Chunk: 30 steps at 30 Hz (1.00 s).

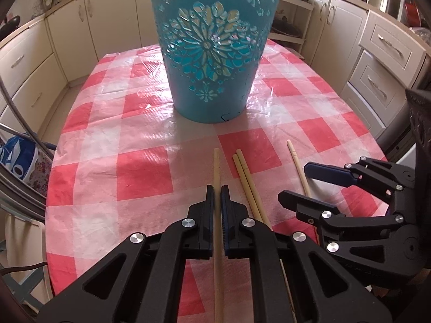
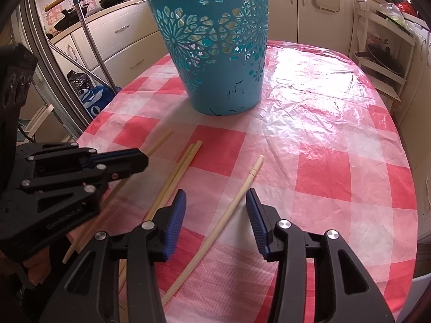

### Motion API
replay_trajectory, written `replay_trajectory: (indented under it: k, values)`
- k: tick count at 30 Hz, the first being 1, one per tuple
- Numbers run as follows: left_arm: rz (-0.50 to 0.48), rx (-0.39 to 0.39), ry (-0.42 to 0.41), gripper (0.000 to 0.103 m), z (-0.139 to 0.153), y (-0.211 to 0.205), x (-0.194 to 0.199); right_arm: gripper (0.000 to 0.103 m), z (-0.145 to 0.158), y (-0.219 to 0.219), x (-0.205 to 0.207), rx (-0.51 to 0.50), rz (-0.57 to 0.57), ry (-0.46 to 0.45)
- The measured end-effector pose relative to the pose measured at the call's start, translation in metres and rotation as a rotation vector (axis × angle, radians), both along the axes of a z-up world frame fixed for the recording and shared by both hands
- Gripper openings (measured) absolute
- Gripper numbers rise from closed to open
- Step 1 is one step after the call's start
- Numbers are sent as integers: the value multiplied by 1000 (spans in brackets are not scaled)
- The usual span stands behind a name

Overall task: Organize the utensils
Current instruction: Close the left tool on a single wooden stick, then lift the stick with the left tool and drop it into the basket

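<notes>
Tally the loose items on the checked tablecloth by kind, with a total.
Pale wooden chopsticks: 4 — one between the left tongs, a touching pair, one between the open right tongs.
Teal plastic cut-out flower basket: 1
Total: 5

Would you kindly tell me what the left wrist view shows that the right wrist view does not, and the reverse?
Only the left wrist view shows the left gripper from behind, its jaws shut on one chopstick, and drawers along the right wall.

Only the right wrist view shows the right gripper from behind, jaws open with a lone chopstick lying between them untouched, and dark pans on the far counter.

Both show the teal cut-out bucket upright on the red checked tablecloth, a pair of chopsticks lying side by side, and the other gripper from the side.
</notes>
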<state>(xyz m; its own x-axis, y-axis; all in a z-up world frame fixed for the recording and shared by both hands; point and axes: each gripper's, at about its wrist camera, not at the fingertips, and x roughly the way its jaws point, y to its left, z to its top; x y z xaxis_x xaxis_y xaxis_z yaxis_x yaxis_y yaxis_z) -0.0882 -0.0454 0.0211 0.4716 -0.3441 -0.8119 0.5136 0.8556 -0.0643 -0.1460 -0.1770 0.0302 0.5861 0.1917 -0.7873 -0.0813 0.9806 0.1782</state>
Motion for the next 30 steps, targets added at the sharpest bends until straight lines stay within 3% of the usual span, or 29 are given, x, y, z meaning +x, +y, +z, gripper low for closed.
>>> replay_trajectory:
  k: [7, 12, 17, 22, 26, 30]
  values:
    - [112, -138, -7, 5, 18, 41, 5, 46, 0, 2, -1, -9, 3, -4]
    - [129, -262, -30, 5, 42, 58, 4, 48, 0, 5, -1, -18, 6, -6]
    - [120, -422, -42, 5, 79, 66, -5, 48, 0, 7, -1, -34, 11, -8]
    - [144, -639, 15, 5, 118, 88, -22, 48, 0, 7, -1, -32, 9, -6]
    - [126, -692, -50, 5, 157, 102, -43, 49, 0, 7, -1, -32, 7, -4]
    - [106, -693, -129, 5, 186, 96, -43, 49, 0, 7, -1, -33, 2, -1]
